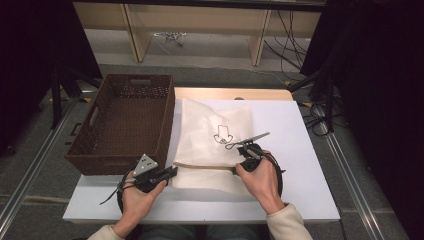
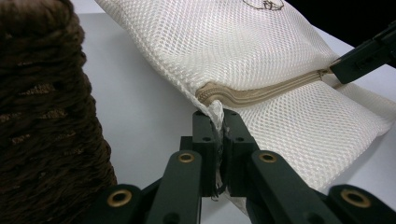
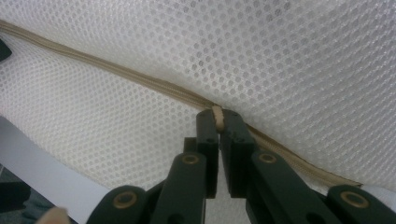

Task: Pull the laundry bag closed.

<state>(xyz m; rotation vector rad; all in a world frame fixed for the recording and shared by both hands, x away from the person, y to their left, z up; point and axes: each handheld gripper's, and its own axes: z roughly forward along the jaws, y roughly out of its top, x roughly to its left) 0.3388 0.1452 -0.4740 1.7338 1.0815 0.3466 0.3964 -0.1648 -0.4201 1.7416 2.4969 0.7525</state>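
Partly hidden: front edge of mesh bag (image 1: 210, 135), covered in the high view by both hands. Zipper pull tab (image 3: 217, 115) mostly buried between the jaws in the right gripper view; just a small beige nub visible. Black drawing on the bag's upper face too small to identify. Basket (image 1: 125, 120) cut off at the left of the left gripper view, seen there as a dark woven wall (image 2: 46, 116). Contents of the bag not discernible through the mesh.

Mesh bag flat on the desk (image 1: 300, 150), near the middle, running from the far edge towards the front edge, left side just beside the basket. Zipper (image 1: 205, 166) across the bag near its front end, roughly parallel to the desk's front edge.

Left gripper (image 1: 172, 171) at the zipper's left end, close to the basket's front right corner; jaws clamped tight on the bag's corner fabric (image 2: 215, 114), right where the zipper starts.

Right gripper (image 1: 235, 169) at the zipper's right part; jaws pinched closed (image 3: 218, 122) on the pull tab, with the zipper track passing both sides of the tips.

Grippers apart, joined by the zipper line between them.
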